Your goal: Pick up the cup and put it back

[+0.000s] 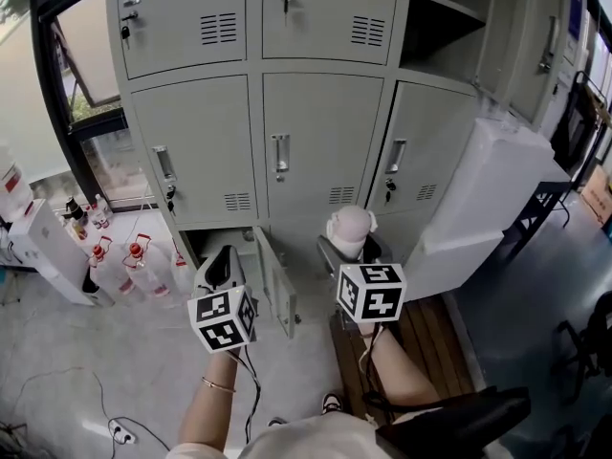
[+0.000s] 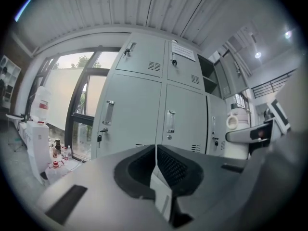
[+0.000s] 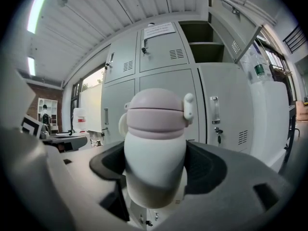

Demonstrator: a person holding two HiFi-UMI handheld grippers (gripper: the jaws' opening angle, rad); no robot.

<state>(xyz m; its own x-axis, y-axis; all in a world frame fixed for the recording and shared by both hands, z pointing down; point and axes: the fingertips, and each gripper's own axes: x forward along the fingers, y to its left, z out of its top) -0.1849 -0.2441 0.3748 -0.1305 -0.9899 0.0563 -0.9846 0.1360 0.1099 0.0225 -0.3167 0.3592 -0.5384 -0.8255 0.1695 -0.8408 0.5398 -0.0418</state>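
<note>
A white cup with a pale pink lid (image 3: 155, 143) stands upright between the jaws of my right gripper (image 3: 156, 170), which is shut on its body. In the head view the cup (image 1: 349, 229) is held in the air in front of the grey locker bank (image 1: 316, 142), and the right gripper (image 1: 352, 251) sits just below it. My left gripper (image 1: 220, 268) is to the left, near an open bottom locker door (image 1: 273, 280). In the left gripper view the left gripper (image 2: 156, 170) has its jaws pressed together with nothing in them.
Upper right locker (image 1: 449, 27) stands open with bare shelves. A white panel (image 1: 483, 204) leans at the right. Bottles with red caps (image 1: 124, 261) and a white box (image 1: 48, 247) sit on the floor at left. A wooden bench (image 1: 421, 347) lies below me.
</note>
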